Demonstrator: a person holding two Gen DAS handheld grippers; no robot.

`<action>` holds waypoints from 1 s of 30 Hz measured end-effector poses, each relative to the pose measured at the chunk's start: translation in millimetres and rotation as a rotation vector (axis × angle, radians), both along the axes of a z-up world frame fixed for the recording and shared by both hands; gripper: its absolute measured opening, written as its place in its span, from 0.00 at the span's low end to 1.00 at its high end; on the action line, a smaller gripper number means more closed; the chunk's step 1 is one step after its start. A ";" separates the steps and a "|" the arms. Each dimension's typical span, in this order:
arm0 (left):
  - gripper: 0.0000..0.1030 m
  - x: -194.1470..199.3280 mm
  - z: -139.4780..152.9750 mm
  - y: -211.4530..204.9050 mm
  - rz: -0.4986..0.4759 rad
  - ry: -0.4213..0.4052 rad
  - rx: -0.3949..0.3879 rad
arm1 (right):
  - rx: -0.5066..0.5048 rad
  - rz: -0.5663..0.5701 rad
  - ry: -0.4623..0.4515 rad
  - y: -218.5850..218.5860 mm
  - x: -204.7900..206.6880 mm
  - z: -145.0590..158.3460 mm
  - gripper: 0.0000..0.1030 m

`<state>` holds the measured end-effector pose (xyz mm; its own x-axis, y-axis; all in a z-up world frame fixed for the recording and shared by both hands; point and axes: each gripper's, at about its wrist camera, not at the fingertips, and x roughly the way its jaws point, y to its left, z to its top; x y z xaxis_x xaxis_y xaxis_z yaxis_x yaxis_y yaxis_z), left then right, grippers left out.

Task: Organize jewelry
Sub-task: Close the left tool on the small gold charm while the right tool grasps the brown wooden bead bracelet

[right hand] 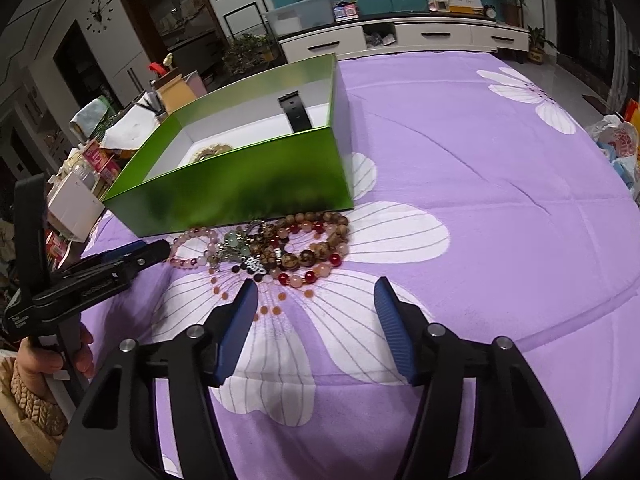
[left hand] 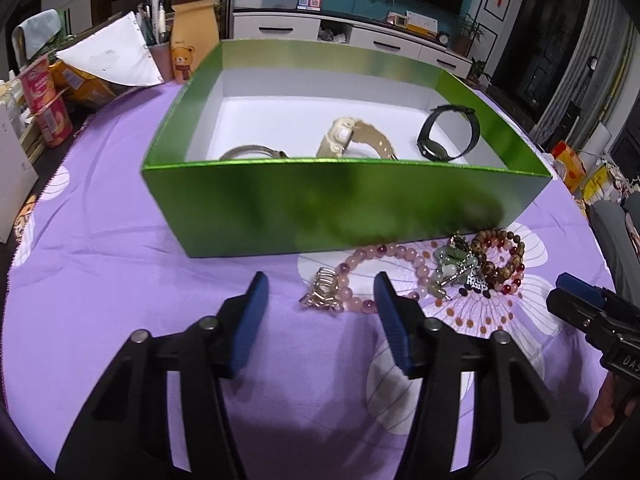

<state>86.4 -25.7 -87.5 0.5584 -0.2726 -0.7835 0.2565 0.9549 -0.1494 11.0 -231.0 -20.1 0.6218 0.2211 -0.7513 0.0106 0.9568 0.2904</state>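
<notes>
On a worktop covered by a purple cloth with white flower prints [left hand: 120, 220] stands an open, shiny green cardboard box with a white inside [left hand: 320, 208]; within it lie a silver metal bangle [left hand: 252, 152], a cream-coloured wristwatch [left hand: 348, 138] and a black wristwatch [left hand: 448, 134]; just in front of the box, touching its near wall, sits a tangled heap of jewelry; a pale pink bead bracelet [left hand: 384, 276], a silver-gold linked metal piece [left hand: 322, 292], a green jade-like charm cluster [left hand: 450, 262] and a brown and red bead bracelet [right hand: 316, 250]; the left hand-held gripper [left hand: 320, 304] hovers near the metal piece with its blue pads spread apart, holding nothing; the right hand-held gripper [right hand: 316, 304] points at the bead heap, likewise spread wide and empty.
</notes>
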 end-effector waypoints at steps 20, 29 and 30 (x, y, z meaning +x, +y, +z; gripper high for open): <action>0.20 -2.5 7.7 8.9 -0.019 -0.006 -0.075 | -0.169 0.254 -0.034 47.5 41.6 -8.5 0.35; 0.20 -6.8 16.2 19.3 -0.006 -0.008 -0.112 | -0.259 0.318 -0.048 59.0 44.6 -12.6 0.11; 0.20 -6.7 16.4 20.2 -0.006 -0.008 -0.113 | -0.245 0.310 -0.052 56.2 43.9 -11.3 0.11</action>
<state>79.7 -5.5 -71.1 0.5628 -0.3620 -0.7431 0.2638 0.9306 -0.2536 54.9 -174.8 -31.4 0.5923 0.2223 -0.7744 -0.2985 0.9533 0.0454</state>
